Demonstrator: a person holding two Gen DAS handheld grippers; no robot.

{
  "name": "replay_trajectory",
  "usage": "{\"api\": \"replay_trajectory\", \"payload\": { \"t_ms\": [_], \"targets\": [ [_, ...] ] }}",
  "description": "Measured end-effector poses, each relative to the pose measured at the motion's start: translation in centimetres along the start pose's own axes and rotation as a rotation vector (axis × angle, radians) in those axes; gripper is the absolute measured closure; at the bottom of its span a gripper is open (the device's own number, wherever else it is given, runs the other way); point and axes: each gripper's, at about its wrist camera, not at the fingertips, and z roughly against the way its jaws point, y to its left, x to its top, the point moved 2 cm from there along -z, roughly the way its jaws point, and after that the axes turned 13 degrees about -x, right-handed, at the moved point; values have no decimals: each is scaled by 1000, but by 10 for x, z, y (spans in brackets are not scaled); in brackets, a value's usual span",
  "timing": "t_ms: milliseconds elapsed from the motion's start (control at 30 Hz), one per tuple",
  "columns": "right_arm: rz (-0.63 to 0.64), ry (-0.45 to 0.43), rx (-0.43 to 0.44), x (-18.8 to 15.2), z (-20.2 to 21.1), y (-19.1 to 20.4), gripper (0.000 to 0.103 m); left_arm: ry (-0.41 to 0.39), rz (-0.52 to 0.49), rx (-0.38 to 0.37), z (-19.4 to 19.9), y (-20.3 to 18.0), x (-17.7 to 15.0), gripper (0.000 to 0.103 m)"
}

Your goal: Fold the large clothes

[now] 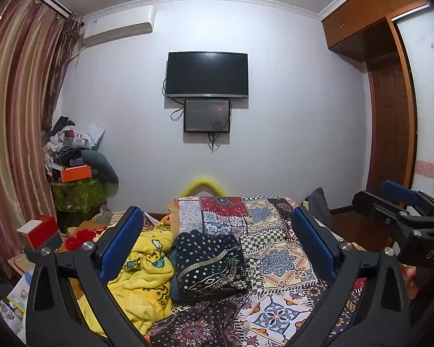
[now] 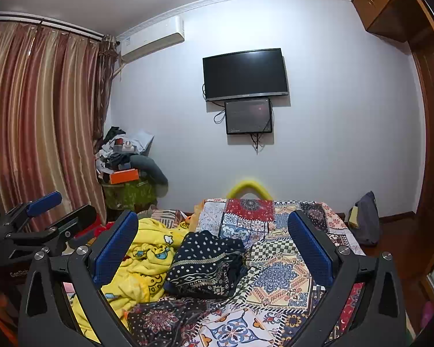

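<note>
A dark navy patterned garment [image 1: 209, 263] lies folded into a compact bundle on the patchwork bedspread [image 1: 277, 260]; it also shows in the right wrist view [image 2: 205, 263]. A crumpled yellow cartoon-print garment [image 1: 143, 277] lies to its left, and shows in the right wrist view [image 2: 147, 260]. My left gripper [image 1: 217, 248] is open and empty, held above the bed in front of the bundle. My right gripper [image 2: 212, 248] is open and empty too, at about the same height; it shows at the right in the left wrist view [image 1: 402, 202]. The left gripper shows at the left in the right wrist view [image 2: 46, 211].
The bedspread [image 2: 277, 271] covers the bed. A cluttered pile with an orange box [image 1: 75, 173] stands by the striped curtain [image 1: 17, 115]. A red box [image 1: 37, 230] sits at the left. A TV [image 1: 207, 73] hangs on the far wall. A wooden wardrobe [image 1: 390, 115] stands right.
</note>
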Motion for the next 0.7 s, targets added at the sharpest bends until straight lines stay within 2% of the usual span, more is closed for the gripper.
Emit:
{"api": "replay_trajectory", "payload": {
  "t_ms": [700],
  "targets": [
    [-20,3,-8,2,1,-5,0,21,22,-76,-7,-1,-2,0]
  ]
}}
